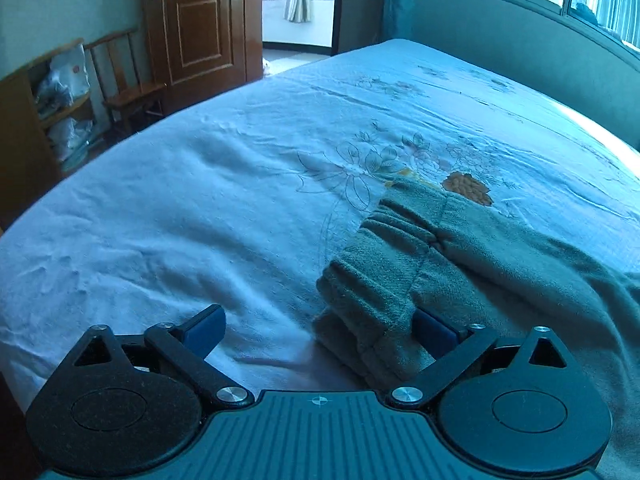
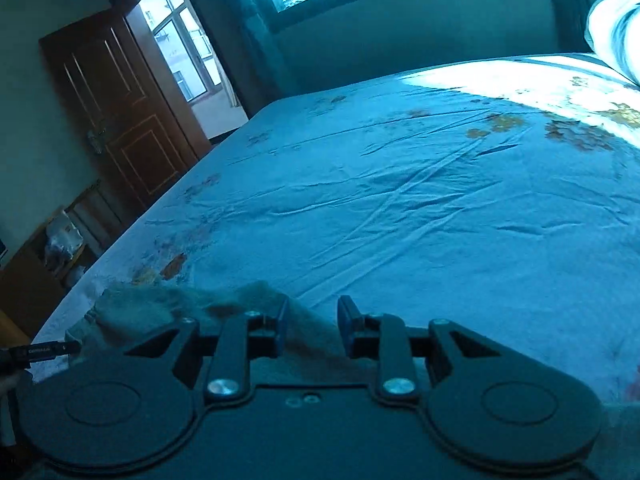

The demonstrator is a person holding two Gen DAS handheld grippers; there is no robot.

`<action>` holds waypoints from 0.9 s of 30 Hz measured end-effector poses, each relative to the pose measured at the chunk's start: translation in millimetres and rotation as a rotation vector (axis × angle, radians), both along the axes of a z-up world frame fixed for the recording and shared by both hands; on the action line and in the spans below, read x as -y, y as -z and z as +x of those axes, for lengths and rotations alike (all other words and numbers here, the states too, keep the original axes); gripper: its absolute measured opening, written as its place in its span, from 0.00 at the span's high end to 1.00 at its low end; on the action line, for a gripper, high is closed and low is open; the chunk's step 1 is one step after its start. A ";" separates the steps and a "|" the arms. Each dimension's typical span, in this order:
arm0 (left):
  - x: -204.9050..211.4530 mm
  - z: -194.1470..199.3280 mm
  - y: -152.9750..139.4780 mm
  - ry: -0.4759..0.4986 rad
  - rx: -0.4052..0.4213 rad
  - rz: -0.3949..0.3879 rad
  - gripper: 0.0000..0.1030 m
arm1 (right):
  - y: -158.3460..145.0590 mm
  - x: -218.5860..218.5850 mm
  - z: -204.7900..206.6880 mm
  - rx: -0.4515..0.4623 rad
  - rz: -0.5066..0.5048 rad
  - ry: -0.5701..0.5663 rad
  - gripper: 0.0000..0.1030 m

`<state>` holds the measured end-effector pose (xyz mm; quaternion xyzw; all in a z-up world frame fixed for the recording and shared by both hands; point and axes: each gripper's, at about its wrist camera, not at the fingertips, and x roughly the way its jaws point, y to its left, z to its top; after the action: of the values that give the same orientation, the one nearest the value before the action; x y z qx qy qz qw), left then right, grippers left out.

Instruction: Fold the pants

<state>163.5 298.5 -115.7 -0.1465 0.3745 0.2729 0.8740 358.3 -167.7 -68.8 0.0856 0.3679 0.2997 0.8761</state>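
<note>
Grey-green fleece pants (image 1: pixel 420 264) lie on the bed's light floral sheet (image 1: pixel 200 200), waistband end toward my left gripper. My left gripper (image 1: pixel 320 332) is open wide; the ribbed waistband lies between its blue pads (image 1: pixel 204 330), covering part of the right one. In the right wrist view the pants (image 2: pixel 168 304) lie bunched at the lower left. My right gripper (image 2: pixel 312 328) is open, with a fold of the cloth between its pads (image 2: pixel 346 326), which do not pinch it.
The bed (image 2: pixel 400 200) fills both views. A brown wooden door (image 1: pixel 200 24) and an open doorway stand beyond its far left. A wooden chair (image 1: pixel 128 92) and a shelf with bags (image 1: pixel 60 100) stand left. A wall with windows (image 1: pixel 520 20) runs behind. A pillow (image 2: pixel 616 28) lies far right.
</note>
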 end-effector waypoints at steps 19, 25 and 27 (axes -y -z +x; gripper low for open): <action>1.9 -9.0 13.7 0.052 0.085 -0.112 0.54 | 36.4 -96.2 45.0 0.014 -0.283 -0.150 1.00; -1.3 -13.1 12.6 0.052 0.071 -0.112 0.51 | 40.7 -102.0 32.3 0.028 -0.343 -0.137 1.00; 7.8 -21.0 -5.1 0.053 0.090 -0.047 0.50 | 18.9 -92.4 13.3 0.102 -0.275 -0.123 0.98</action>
<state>142.5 290.7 -110.6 -0.1694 0.3451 0.2340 0.8930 371.6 -75.3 -87.7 -0.0733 0.3649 0.3033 0.8772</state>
